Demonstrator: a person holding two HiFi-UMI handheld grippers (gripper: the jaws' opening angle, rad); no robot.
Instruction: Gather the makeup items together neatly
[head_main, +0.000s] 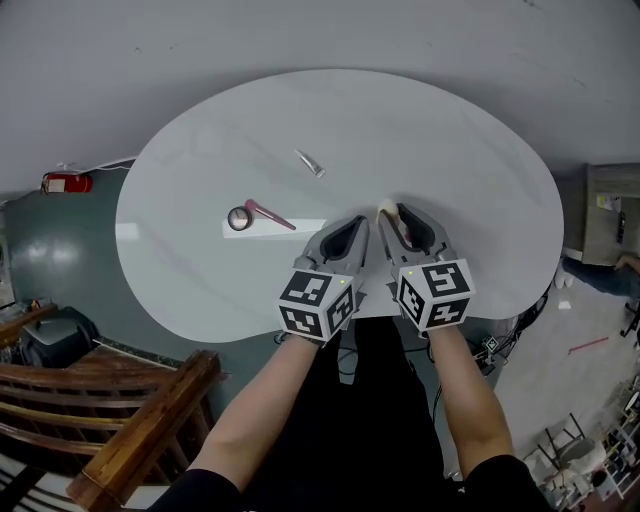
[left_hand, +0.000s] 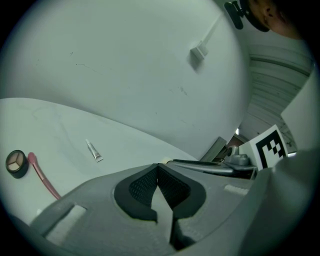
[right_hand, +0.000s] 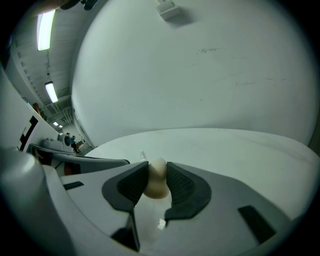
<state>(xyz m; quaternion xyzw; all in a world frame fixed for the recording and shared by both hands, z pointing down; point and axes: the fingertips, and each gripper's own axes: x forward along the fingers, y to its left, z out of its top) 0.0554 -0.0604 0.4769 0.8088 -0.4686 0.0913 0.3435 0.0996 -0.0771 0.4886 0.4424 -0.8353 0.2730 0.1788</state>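
Cross the white table (head_main: 200, 150) low from its near edge, with the right gripper (right_hand: 156, 176) clamped partway on the beige sponge (right_hand: 156, 186) and the left gripper (left_hand: 158, 172) pinched together, empty. Set the sponge just beside the compact (head_main: 238, 217) and pink brush (head_main: 272, 214) at left. Leave the small tube (head_main: 310, 163), lying well apart, until after.

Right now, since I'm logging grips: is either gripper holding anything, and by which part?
The right gripper pinches a beige makeup sponge across its sides, with its rounded end poking out beyond the jaws. The left gripper is shut and empty.
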